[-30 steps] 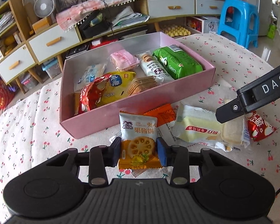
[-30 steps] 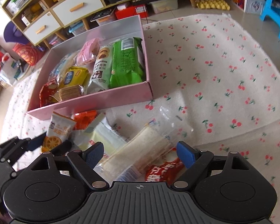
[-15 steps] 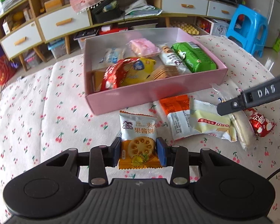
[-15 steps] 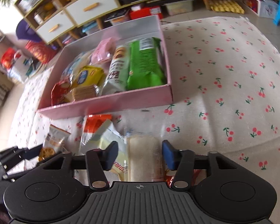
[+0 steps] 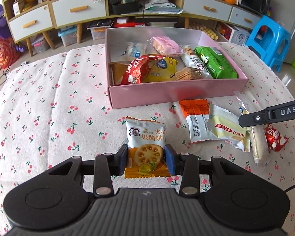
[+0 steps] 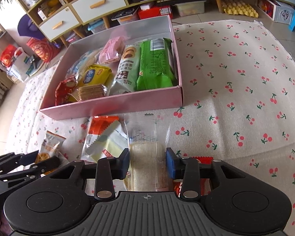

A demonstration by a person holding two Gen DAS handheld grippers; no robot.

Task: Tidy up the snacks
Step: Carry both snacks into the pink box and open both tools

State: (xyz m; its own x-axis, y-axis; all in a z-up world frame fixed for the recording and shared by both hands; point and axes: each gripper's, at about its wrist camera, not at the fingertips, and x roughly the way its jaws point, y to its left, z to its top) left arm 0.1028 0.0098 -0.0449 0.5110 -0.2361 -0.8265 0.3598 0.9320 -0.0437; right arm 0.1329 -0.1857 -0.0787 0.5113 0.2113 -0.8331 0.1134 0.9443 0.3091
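A lived-in home: a cluttered drawer cabinet [image 5: 78, 11] at the far wall, a blue plastic stool [image 5: 269, 39] far right, a cherry-print cloth [image 5: 49, 108].

cabinet [image 5: 78, 11]: white drawers | stool [image 5: 269, 39]: blue | floor [image 5: 293, 76]: tiled

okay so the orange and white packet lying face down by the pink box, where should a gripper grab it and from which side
Grip the orange and white packet across its width at the orange end, which points at the pink box. That end lies bare, while the pale yellow packet overlaps the near right part. Come from above, pads on the two long edges; it lies flat on the tablecloth, so a side approach would probably just push it.
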